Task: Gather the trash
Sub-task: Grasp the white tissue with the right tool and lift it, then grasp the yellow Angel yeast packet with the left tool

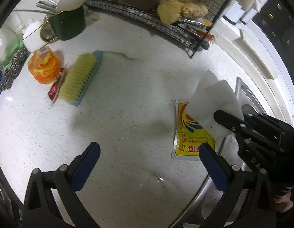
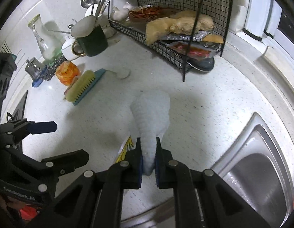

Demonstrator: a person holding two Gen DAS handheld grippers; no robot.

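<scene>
White paper towel (image 2: 150,114) sits pinched in the narrow right gripper (image 2: 148,146); left gripper (image 1: 150,152) gapes wide, empty.

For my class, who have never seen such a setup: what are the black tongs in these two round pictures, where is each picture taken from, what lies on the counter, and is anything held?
No robot here: a person holds one pair of tongs in each hand, and a fisheye camera on each looks along its fingers, so the pictures curve. One picture is from the left tongs, which stand open and empty. The other is from the right tongs, shut on a white paper towel. On the speckled counter lie a yellow packet, partly under the towel, a scrubbing brush, an orange wrapped pack, a green mug of utensils and a wire rack. A steel sink is to the right.
</scene>
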